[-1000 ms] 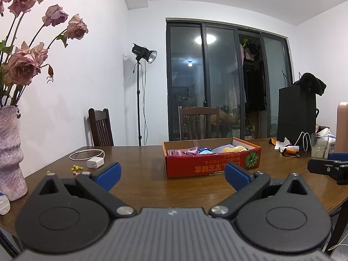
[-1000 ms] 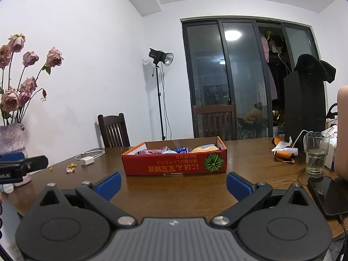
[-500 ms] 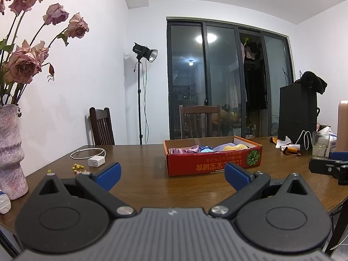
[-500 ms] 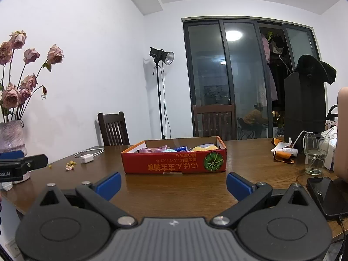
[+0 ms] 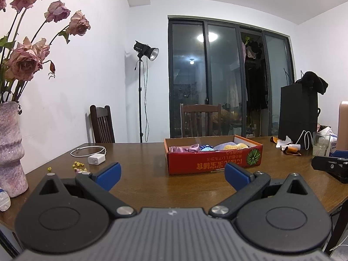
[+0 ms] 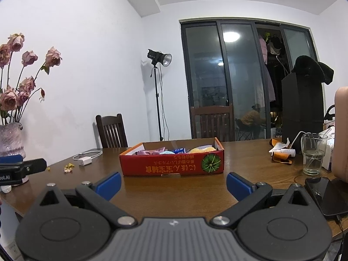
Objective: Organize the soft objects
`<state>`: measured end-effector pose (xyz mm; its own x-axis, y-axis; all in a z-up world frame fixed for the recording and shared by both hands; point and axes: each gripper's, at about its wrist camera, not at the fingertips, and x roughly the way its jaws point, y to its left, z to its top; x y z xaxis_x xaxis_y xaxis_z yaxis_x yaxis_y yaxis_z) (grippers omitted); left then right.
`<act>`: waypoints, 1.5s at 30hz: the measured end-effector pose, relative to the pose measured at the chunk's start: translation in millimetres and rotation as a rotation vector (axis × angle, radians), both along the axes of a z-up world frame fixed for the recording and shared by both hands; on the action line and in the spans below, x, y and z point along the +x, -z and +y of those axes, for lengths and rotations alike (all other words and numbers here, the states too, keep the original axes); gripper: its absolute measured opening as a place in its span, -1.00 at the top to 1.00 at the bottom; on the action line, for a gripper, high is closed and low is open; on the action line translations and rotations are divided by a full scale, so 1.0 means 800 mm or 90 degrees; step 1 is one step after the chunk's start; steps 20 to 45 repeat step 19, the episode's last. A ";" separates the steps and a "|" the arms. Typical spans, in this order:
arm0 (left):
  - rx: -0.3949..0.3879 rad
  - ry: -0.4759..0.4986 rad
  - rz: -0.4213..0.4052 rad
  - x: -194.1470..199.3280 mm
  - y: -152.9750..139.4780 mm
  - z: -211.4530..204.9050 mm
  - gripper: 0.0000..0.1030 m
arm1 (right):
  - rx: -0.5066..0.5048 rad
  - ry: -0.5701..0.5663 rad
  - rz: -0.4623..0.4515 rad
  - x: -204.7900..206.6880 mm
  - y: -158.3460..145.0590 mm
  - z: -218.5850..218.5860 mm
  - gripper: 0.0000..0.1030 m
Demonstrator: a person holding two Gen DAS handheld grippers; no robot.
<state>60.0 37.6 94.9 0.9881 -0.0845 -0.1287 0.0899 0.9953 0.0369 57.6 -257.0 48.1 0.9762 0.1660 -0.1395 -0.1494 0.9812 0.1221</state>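
Observation:
A shallow red cardboard box (image 5: 214, 161) (image 6: 171, 163) stands on the brown wooden table (image 5: 141, 182) (image 6: 169, 191). Soft items lie inside it: pink cloth (image 5: 183, 148) (image 6: 148, 152), something blue (image 5: 206, 147) (image 6: 178, 150) and yellow pieces (image 5: 236, 146) (image 6: 203, 149). My left gripper (image 5: 173, 175) hovers open near the table's front, short of the box, with nothing between its blue pads. My right gripper (image 6: 173, 183) is open too, in front of the box, and holds nothing. Each gripper's tip shows at the edge of the other's view.
A vase of dried roses (image 5: 10, 150) (image 6: 10, 134) stands at the left. A white charger and cable (image 5: 96, 158) (image 6: 85, 161) lie nearby. At the right stand a glass (image 6: 313, 154), a phone (image 6: 326, 195) and a black bag (image 5: 298, 113). Chairs (image 5: 102, 124) line the far side.
Both views have shifted slightly; the box sits a little nearer in each. Both grippers stay open and empty.

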 end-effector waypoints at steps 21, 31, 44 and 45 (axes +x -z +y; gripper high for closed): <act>-0.007 0.002 0.007 -0.001 0.003 -0.001 -1.00 | -0.004 0.002 0.008 0.002 0.004 0.001 -1.00; -0.007 0.002 0.007 -0.001 0.003 -0.001 -1.00 | -0.004 0.002 0.008 0.002 0.004 0.001 -1.00; -0.007 0.002 0.007 -0.001 0.003 -0.001 -1.00 | -0.004 0.002 0.008 0.002 0.004 0.001 -1.00; -0.007 0.002 0.007 -0.001 0.003 -0.001 -1.00 | -0.004 0.002 0.008 0.002 0.004 0.001 -1.00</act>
